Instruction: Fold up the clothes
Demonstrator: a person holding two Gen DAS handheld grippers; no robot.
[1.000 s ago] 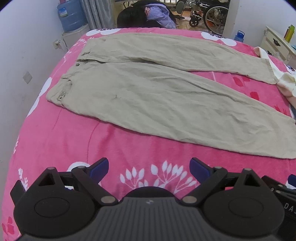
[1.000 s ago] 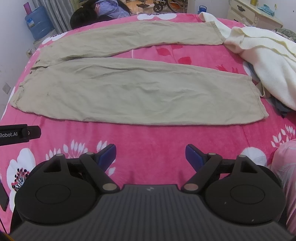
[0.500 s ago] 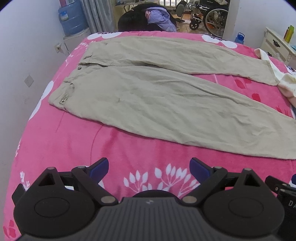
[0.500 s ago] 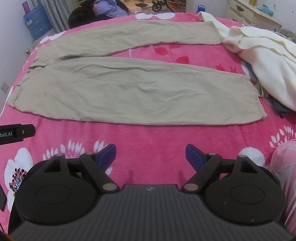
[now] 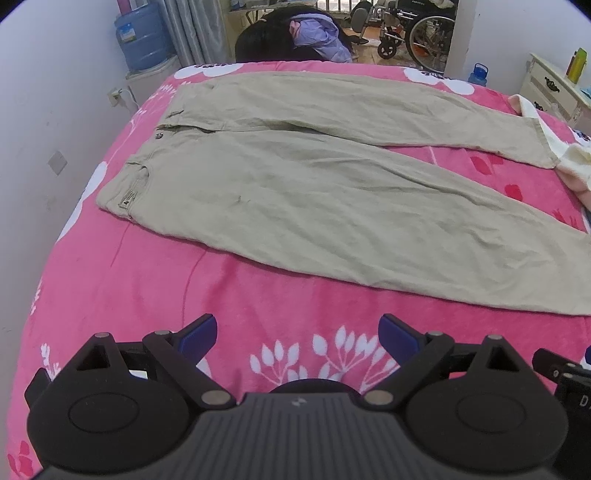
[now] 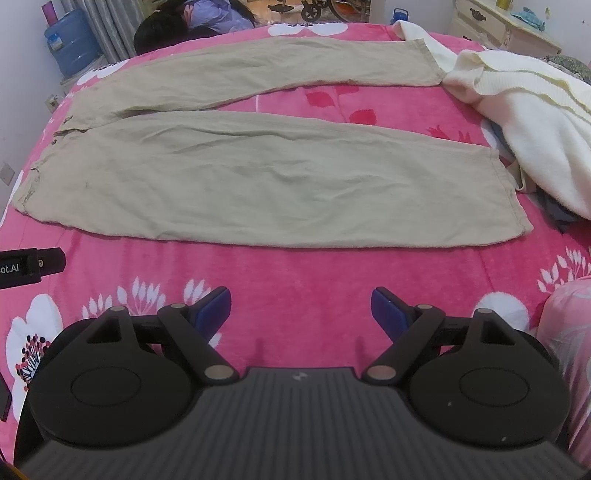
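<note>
My left gripper (image 5: 297,334) sits at the bottom centre of its frame, blue pads spread wide, nothing between them, hovering over bare pink bedspread (image 5: 147,280). The khaki trousers (image 5: 295,192) lie flat across the middle of the frame. Long axis runs left to right, waistband at the left edge, both legs pointing right, splayed in a narrow V with pink showing between them. Near leg's hem runs off the right edge in this view.

Right gripper (image 6: 301,308), bottom centre of its frame, pads also wide apart and empty, above the bedspread (image 6: 295,273) just short of the trousers (image 6: 258,184). Same layout: waist left, hems right.

View differences: the left wrist view shows the waistband button and fly plainly, plus a blue water jug (image 5: 142,37) upper left and a wheelchair (image 5: 417,33) top right. The right wrist view shows both hems complete, the far one touching a cream sweater (image 6: 524,110) heaped at upper right. It also catches part of my other gripper at the left edge.

Versus a second ago: the trousers have not moved on the bed. In the left view they now sit slightly lower and more centred, so that gripper has shifted a bit; the right view is almost unchanged. Both pairs of pads keep the same wide spread.
</note>
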